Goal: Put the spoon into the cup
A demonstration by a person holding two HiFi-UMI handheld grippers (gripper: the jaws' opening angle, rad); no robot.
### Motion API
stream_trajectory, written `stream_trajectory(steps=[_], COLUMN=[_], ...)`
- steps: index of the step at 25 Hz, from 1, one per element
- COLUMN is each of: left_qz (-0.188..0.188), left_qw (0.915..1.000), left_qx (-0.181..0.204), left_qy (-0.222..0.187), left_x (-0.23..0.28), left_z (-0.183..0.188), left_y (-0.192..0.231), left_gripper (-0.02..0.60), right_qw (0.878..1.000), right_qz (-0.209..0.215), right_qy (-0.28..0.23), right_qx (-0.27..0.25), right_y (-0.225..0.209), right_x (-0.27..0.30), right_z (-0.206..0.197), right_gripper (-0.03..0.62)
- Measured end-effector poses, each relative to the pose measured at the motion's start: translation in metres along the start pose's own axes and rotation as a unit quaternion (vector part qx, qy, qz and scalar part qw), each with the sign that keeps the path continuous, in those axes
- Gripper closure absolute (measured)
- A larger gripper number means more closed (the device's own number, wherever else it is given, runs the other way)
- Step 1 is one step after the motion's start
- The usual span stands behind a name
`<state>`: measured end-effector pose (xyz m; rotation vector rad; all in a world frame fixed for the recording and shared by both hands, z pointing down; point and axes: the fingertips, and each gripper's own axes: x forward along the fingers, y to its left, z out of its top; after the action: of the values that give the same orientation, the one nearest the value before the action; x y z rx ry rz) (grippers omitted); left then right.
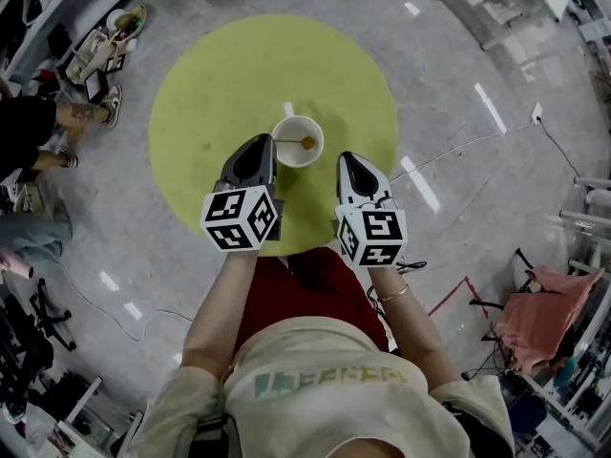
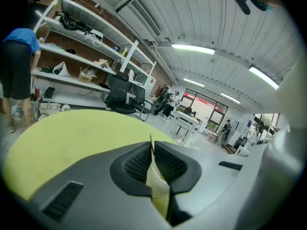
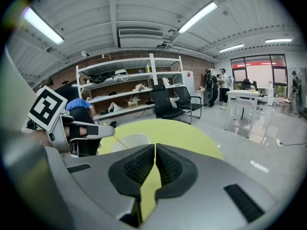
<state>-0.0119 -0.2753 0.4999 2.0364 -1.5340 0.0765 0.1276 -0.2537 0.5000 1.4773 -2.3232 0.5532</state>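
I judge the spoon (image 1: 292, 142) thin, stiff, light and slippery, so the hold belongs at the handle end, where the left gripper (image 1: 264, 144) is closed on it with the bowl inside the cup (image 1: 286, 124) at the centre of the table (image 1: 220, 74). The right gripper (image 1: 347, 157) is closed and empty. Only the right gripper view shows the handle slanting into the cup, which the left gripper view omits.

Bright, even light from long white ceiling strip lamps (image 3: 201, 14). Streaks of glare on the glossy grey floor (image 1: 492, 108). Heavy fisheye bending, dark corners. Nearest foreground soft.
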Motion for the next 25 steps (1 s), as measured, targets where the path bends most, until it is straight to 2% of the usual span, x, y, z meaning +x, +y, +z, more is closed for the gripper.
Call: stream_trajectory(steps=[19,25], left_qz=[0.001,-0.01], left_qw=[0.9999,0.9998], left_qx=[-0.011,-0.009], left_qy=[0.006,0.012], left_x=[0.001,-0.004], left_z=[0.004,0.004], left_y=[0.013,0.012], left_gripper=[0.552,0.502], right_qw=[1.0,1.0], right_qz=[-0.012,-0.014], right_qy=[0.009,0.008], right_qx=[0.004,0.004], right_y=[0.002,0.008], right_x=[0.002,-0.001], right_z=[0.001,0.003], right_gripper=[0.557,0.556])
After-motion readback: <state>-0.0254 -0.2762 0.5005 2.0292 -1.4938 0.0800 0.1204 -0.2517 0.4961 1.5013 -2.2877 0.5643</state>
